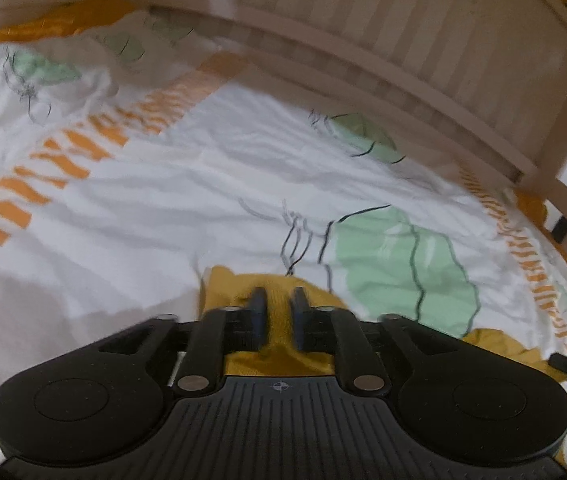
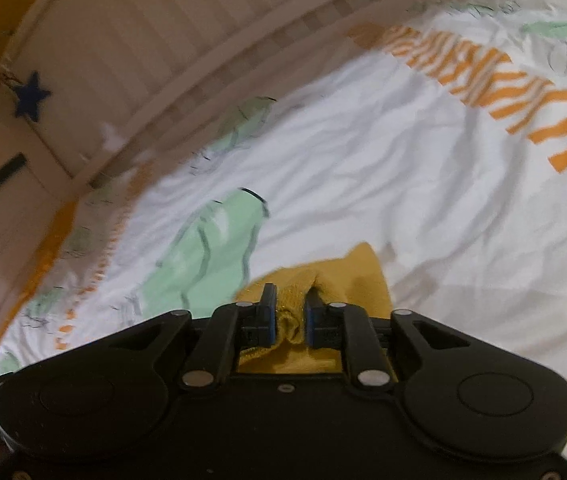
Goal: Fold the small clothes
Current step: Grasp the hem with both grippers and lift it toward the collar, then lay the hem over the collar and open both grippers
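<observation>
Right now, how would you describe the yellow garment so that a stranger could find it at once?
Look at the bed with the pale slatted wooden rail, covered by a white sheet printed with green shapes and orange stripes. The mustard-yellow garment lies on that sheet, directly beneath both grippers. It is the only plain, solid yellow cloth there.

Printed bedding and a slatted wooden rail

A rumpled white bed sheet fills the middle of both views, printed with pale green shapes and bands of orange stripes. A pale wooden slatted rail curves along the top; in the right wrist view a dark blue star sits at upper left.
</observation>
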A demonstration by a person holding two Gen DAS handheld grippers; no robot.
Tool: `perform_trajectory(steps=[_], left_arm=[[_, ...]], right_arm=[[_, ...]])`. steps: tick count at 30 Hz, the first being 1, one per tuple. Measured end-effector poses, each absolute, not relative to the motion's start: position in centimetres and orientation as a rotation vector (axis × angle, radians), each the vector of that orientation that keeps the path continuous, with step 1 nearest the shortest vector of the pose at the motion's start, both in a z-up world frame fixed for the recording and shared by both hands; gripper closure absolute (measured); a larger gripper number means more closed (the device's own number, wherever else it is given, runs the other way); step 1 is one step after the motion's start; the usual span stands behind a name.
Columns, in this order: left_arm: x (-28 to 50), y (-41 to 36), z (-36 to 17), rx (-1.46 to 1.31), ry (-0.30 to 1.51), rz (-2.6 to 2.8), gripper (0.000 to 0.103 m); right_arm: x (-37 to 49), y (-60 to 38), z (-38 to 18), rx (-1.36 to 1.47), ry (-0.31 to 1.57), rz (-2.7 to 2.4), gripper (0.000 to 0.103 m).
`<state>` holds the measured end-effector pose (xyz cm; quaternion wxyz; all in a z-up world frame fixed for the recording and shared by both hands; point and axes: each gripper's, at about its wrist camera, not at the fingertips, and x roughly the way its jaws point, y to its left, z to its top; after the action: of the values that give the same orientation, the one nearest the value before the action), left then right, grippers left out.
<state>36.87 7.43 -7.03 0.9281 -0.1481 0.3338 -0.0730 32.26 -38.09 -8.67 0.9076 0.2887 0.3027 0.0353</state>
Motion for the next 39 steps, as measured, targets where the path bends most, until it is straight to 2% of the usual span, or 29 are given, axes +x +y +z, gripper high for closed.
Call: perform_trajectory(steps=[2, 4, 5, 9, 13, 16, 21, 28, 39], left_arm=[[37.2, 7.9, -7.6, -0.311, 0.682, -0.135, 0.07], [37.5, 8.3, -7.7, -0.311, 0.684, -0.121, 0.065], [37.5, 8.6, -7.6, -0.308, 0.679, -0.11, 0.064], [36.5, 8.8, -6.3, -0.27, 0.642, -0.109, 0.064], [34.1, 6.8, -5.6, -0.113, 0.624, -0.175, 0.062], [31.7, 4.6, -6.3, 0.017, 0.632, -0.261, 0.062], [29.2, 1.5, -8.8, 0.203, 0.681, -0.357, 0.062], [29.8, 1.3, -10.2, 0.139, 0.714, -0.335, 0.055], [36.1, 1.9, -9.7, 0.093, 0.78, -0.303, 0.054]], right_arm=[[32.4, -38.2, -9.1, 0.59, 0.628, 0.046, 0.048], [32.4, -38.4, -9.2, 0.581, 0.609, 0.04, 0.035], [32.3, -38.5, -9.1, 0.57, 0.598, 0.033, 0.032], [31.4, -38.6, -7.6, 0.514, 0.552, -0.016, 0.031], [30.2, -36.4, -5.9, 0.357, 0.54, 0.006, 0.03], [29.6, -33.5, -5.6, 0.233, 0.573, 0.073, 0.026], [29.0, -28.6, -6.5, 0.058, 0.653, 0.174, 0.026], [31.2, -24.6, -8.6, -0.055, 0.737, 0.214, 0.022], [36.3, -26.6, -8.5, 0.057, 0.756, 0.14, 0.022]])
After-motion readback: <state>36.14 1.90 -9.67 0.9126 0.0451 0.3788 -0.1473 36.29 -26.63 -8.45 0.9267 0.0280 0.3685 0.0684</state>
